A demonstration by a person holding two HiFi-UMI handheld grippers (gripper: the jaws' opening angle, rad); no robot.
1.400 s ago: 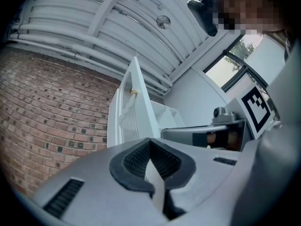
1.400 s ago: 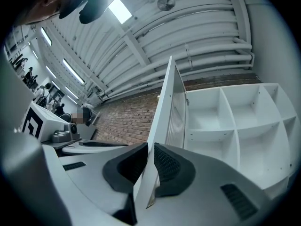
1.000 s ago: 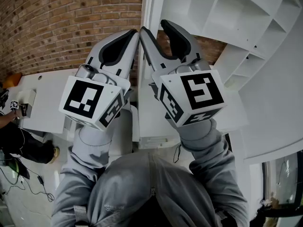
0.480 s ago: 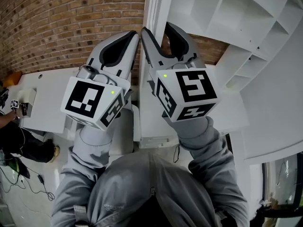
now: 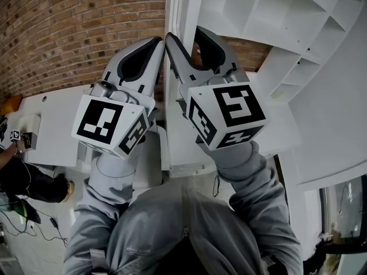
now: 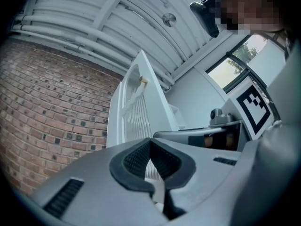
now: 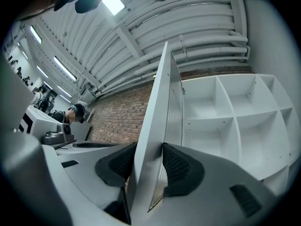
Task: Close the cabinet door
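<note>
The right tongs are closed on the free edge of the door. One ribbed pad presses on each face, and the jaws stand only as far apart as the panel is thick. The left tongs are closed and hold nothing; their tips meet, with only an oval gap behind them. They lie just beside the outer jaw of the right tongs, on the brick-wall side of the door. Whether they touch the panel cannot be told.

The door is white and slatted and stands upright, its long axis vertical. It is swung well out from the cabinet, with its gripped edge pointing toward the person. One slatted face is turned to the cabinet's open compartments, to the right of the door. On the door's other side runs a brick wall. Below the wall, in the head view, is a white surface, and a seated person is at its far left edge.
</note>
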